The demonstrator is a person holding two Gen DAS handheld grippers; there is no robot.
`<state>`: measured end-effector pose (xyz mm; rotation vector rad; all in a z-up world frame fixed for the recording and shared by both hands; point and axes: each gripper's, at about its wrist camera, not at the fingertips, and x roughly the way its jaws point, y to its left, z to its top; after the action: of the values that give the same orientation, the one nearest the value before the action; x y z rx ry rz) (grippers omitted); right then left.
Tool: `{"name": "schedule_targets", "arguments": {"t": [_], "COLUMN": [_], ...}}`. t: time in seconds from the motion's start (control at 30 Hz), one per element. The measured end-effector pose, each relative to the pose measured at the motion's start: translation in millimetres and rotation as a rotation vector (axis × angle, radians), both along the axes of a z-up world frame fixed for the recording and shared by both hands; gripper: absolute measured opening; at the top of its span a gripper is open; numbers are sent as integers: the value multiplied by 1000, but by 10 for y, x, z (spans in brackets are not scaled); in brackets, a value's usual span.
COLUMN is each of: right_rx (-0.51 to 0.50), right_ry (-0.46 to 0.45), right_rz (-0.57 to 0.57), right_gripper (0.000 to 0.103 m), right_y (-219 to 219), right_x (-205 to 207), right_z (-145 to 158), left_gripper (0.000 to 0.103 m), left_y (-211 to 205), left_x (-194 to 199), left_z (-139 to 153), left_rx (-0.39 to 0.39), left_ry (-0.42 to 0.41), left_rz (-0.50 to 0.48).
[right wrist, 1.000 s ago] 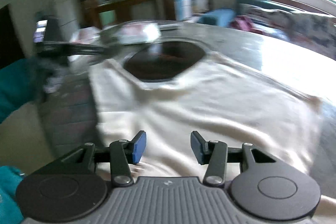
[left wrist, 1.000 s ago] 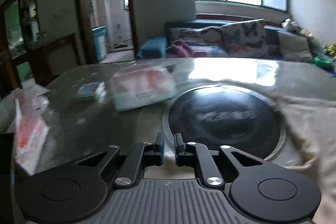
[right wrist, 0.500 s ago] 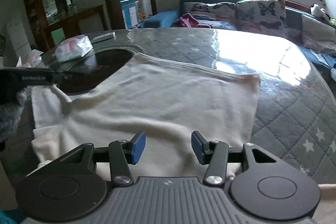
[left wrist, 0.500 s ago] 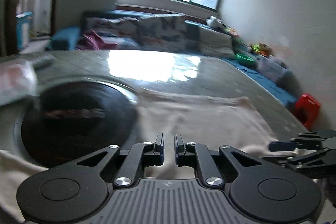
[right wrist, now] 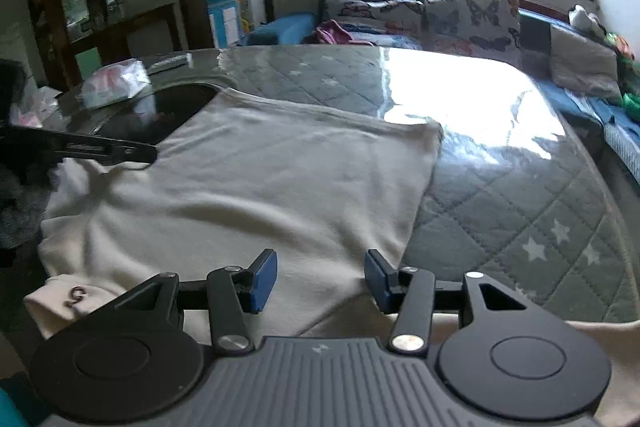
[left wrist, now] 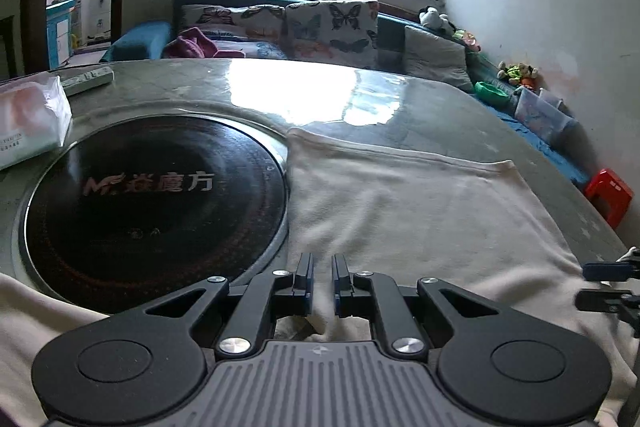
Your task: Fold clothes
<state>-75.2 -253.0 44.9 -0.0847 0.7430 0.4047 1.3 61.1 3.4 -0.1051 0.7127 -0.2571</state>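
Nearest, right tool (right wrist: 322, 279): wide open, holding nothing, low over the near edge of the shirt (right wrist: 260, 187). Left tool (left wrist: 323, 275): fingers almost together, only a thin gap. Some cloth bunched up right under it; can't tell if any is pinched.

Shirt spread mostly flat on the table (right wrist: 500, 207), cream colored, with a few soft wrinkles. Left side lying over the rim of the black round plate (left wrist: 152, 195) set in the table. A loose end (right wrist: 60, 303) with a little mark sticking out at the near left, maybe a sleeve. Far hem straight, far right corner neat.

Looks soft, light and floppy. Probably slides easily on the shiny table and sags when lifted. Best to grab at a corner or along a hem, pinching just the layers wanted, not the middle. Could be spread out for a fold, or already folded over once; hard to say from here.

Farther back, left: a tissue pack (left wrist: 28, 123), soft and full-looking, and a remote (left wrist: 88, 79) behind it.

Far off by the wall: a green bowl (left wrist: 490, 91) and a clear box (left wrist: 540, 111), insides too small to make out. Sofa (left wrist: 332, 27) with butterfly pillows under the window.
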Motion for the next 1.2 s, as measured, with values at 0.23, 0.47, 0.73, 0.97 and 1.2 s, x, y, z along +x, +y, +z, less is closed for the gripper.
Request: {"name": "schedule_targets", "arguments": {"t": [0.23,0.47,0.73,0.97,1.2], "right_rx": [33,-57,-111,-106,-83], "right_ry": [16,35,12,18,33], "right_rz": [250,436,494,534,519], "right_gripper": [48,42,7,2,7], "right_y": [305,709,891,885,850], "right_x": [-372,-621,-679,-759,-743], "right_z": [255,155,29,23,23], "left_gripper": [16,16,16,19,22], "left_y": [-212,-500,-741,-776,-782], "left_x": [-28,29,138,172,126], "left_z": [111,102,36,8,36], "left_rx": [19,33,54,64,65], "left_ry": [-34,-36,-17,-16,-17], "left_rz": [-55,-126,-164,-161,-162]}}
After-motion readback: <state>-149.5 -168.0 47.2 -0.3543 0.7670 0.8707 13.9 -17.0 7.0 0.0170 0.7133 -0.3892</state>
